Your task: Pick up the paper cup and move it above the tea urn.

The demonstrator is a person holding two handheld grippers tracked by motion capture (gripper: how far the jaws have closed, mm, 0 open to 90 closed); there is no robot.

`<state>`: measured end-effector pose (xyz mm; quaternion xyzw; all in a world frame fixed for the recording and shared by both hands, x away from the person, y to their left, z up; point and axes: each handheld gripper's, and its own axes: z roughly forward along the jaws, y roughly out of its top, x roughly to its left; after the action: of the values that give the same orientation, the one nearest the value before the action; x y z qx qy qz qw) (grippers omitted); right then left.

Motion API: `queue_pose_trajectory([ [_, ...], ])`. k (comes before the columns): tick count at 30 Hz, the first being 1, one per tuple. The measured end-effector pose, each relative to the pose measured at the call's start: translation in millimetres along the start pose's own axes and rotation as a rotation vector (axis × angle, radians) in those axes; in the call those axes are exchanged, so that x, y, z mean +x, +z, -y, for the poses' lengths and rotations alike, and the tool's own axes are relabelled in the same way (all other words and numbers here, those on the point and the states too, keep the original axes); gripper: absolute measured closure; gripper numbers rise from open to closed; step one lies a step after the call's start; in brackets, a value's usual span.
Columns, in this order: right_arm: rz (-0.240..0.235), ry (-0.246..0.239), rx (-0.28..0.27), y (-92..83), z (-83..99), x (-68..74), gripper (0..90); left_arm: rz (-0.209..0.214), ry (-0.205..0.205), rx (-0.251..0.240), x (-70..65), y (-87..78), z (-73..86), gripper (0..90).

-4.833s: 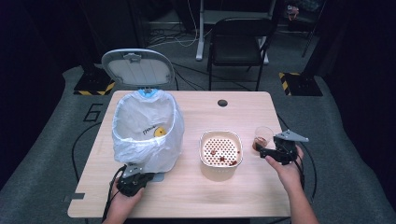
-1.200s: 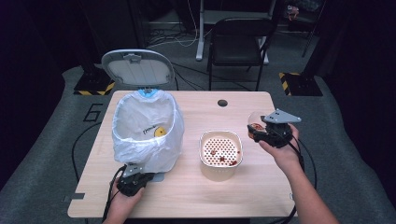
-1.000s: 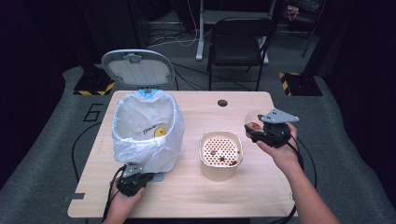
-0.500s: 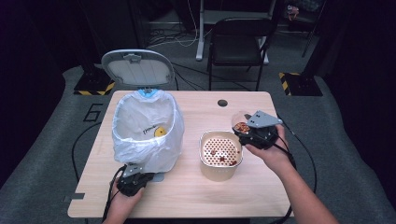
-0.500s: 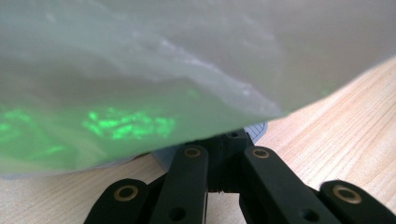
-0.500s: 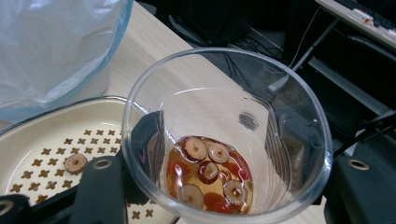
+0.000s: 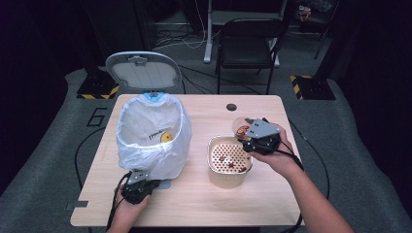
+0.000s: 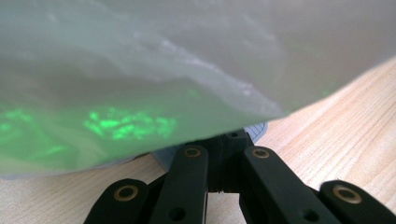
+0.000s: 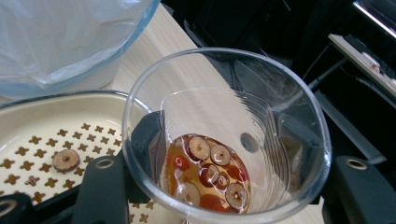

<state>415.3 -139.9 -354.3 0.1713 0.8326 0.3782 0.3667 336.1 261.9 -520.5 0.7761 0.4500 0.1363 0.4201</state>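
Your right gripper (image 9: 224, 205) grasps the glass (image 9: 227, 135) upright, mouth up, at the strainer's (image 7: 230, 160) two o'clock; your left gripper (image 7: 138, 187) is clenched beside the bag (image 7: 150, 141), whose writing is unreadable.

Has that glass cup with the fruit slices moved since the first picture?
Yes. The right claw has carried the glass cup leftward, from the table's right edge to the perforated strainer pot's rim.

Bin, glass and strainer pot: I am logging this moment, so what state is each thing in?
Bin lid: open, upright.
Bin bag: fitted, nearly empty.
Glass: held upright, amber liquid and fruit slices inside.
Strainer pot: upright, a few slices on it.
Right tongs: shut on glass.
Left tongs: shut, at bin base.
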Motion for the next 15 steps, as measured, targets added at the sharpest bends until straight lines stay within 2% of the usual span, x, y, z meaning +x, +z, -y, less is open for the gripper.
queue_pose_trajectory([
  [3,-0.010,-0.018,-0.006,2.7,1.0,-1.0,38.8,0.001,0.000,0.000,0.2,0.0,0.0,90.0],
  [4,-0.018,-0.042,-0.009,4.6,1.7,-1.7,39.0,0.002,0.000,0.001,0.4,-0.1,0.0,90.0],
  [15,-0.048,-0.139,-0.019,16.6,0.5,-7.5,38.9,-0.007,0.001,-0.006,-0.8,0.2,0.7,90.0],
])
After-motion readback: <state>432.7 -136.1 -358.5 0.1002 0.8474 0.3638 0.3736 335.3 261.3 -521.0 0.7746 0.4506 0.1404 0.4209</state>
